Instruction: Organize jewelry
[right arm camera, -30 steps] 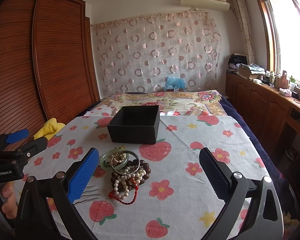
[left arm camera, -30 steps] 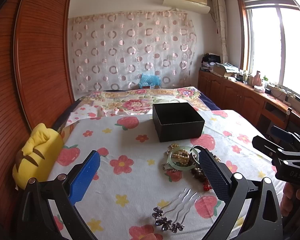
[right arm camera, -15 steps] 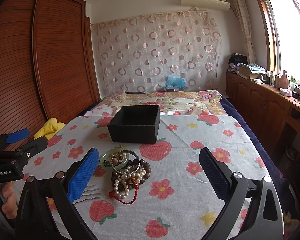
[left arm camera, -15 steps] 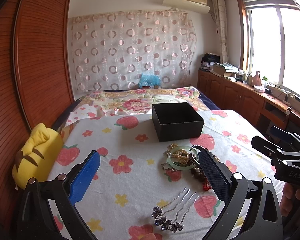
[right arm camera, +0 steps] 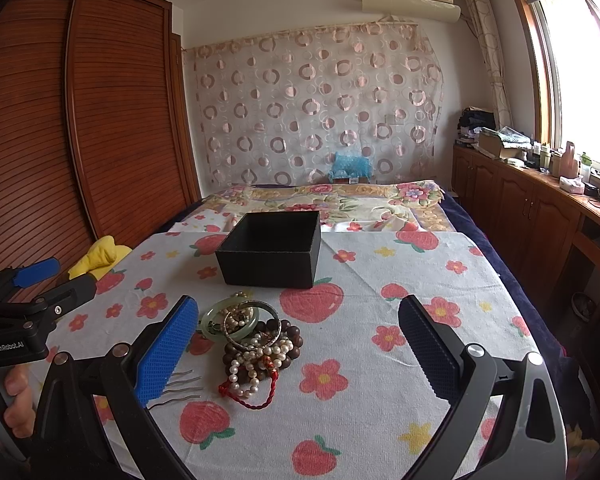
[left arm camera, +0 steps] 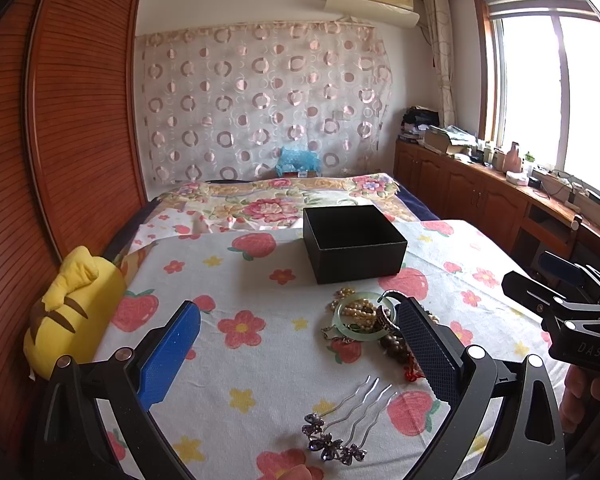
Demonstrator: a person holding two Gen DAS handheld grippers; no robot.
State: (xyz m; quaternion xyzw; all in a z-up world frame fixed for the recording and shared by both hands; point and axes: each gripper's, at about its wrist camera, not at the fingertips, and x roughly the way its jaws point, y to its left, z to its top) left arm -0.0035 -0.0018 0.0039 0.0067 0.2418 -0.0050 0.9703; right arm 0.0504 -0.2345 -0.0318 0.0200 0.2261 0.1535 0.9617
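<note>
Left gripper [left arm camera: 298,350] held above the cloth, fingers spread wide, nothing between them; its blue pad [left arm camera: 168,356] on one side, dark pad [left arm camera: 426,344] on the other. Right gripper [right arm camera: 298,350] likewise spread wide and empty. Landmark: the black box [right arm camera: 272,250], open-topped, sitting on the strawberry-print cloth [right arm camera: 380,360]. The jewelry pile [right arm camera: 252,340] lies just on the near side of the box, a little apart from its front wall: a pale green bangle [right arm camera: 216,324], a silver bangle [right arm camera: 256,326] tilted over it, dark wooden beads [right arm camera: 288,334], a pearl strand [right arm camera: 240,376] and a red cord [right arm camera: 256,400], all tangled and touching. In the right wrist view the pile sits between the fingers, close to the blue pad. In the left wrist view the pile [left arm camera: 364,320] is partly hidden behind the dark pad. A silver hair comb [left arm camera: 348,420] with dark flower ornaments lies nearer than the pile, farther from the box, between the left gripper's fingers; in the right wrist view only its prongs [right arm camera: 180,388] show past the blue pad. A yellow plush [left arm camera: 72,312] rests off the cloth's edge, well to the left of the box, against the wooden wardrobe [left arm camera: 80,120].
</note>
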